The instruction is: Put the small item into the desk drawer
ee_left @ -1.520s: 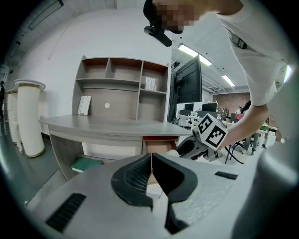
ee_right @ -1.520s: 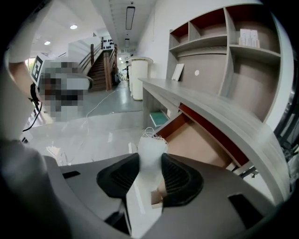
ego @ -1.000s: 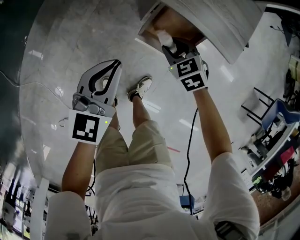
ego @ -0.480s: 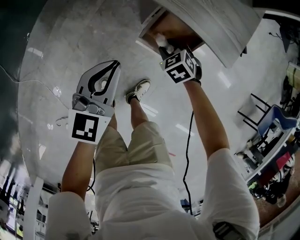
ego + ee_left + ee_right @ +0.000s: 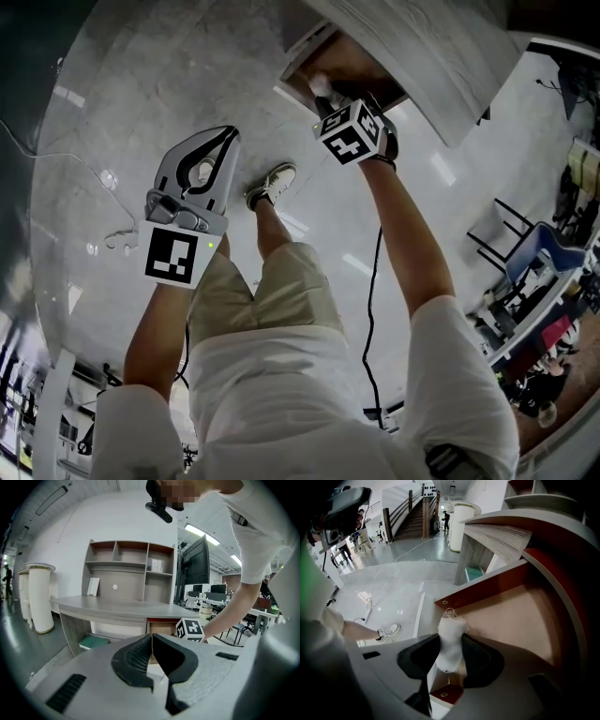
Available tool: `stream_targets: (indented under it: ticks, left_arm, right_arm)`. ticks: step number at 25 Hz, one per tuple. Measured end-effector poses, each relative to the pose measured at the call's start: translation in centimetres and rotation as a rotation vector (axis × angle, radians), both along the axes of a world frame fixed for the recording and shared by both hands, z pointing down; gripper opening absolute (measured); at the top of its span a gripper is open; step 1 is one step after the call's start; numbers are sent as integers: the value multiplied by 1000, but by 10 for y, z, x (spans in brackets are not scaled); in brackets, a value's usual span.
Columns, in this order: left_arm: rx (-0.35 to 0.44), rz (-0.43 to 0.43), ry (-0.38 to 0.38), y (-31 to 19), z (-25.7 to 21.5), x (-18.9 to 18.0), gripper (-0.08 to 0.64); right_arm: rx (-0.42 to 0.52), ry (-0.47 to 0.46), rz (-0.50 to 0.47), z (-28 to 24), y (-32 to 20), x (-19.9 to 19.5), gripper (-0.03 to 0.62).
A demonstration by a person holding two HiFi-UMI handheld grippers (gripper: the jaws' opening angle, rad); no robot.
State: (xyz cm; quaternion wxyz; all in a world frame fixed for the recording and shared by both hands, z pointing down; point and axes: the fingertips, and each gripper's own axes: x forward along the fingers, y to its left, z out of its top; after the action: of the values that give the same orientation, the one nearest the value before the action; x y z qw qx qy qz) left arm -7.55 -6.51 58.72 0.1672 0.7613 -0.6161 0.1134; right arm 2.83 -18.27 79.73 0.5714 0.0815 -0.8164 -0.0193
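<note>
**Right tongs point(image 5: 450, 645) clamped on a white wad at the drawer's corner**

We note the right tongs pinching a white wad point(image 5: 451, 637) from both sides, pads pressed into its lower half. The wad stands with its long axis along the tongs, and its upper end pokes out past the tips. It looks soft and fibrous, a pale cloth-like lump narrowed where it is squeezed, with loose threads frayed at the top.

The drawer point(image 5: 511, 618) is pulled open under the bench point(image 5: 501, 531), with a bare tan floor and red-brown rims. Its near corner lies just below the tongs, and most of the open floor lies ahead and to the right. We judge the coming move to be a short reach that way, then a release.

In the head view the right tongs point(image 5: 325, 94) sit at the drawer point(image 5: 349, 64). The left tongs point(image 5: 225, 136) hang well apart over the room's floor point(image 5: 141, 84). They are closed on nothing point(image 5: 151, 641), so the right hand is the nearer one.
</note>
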Motion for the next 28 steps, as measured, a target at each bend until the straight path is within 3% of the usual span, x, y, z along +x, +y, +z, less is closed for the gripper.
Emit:
stream_targets:
  ticks: [15,28]
  left_arm:
    - [-5,-4,9,-3,-3,-14,14]
    - [-7,59,1,-1,-11,-28,14]
  right_arm:
    - [18,140,-88,20,-1,5,149]
    - [63,163,-30,23,-4,8,159]
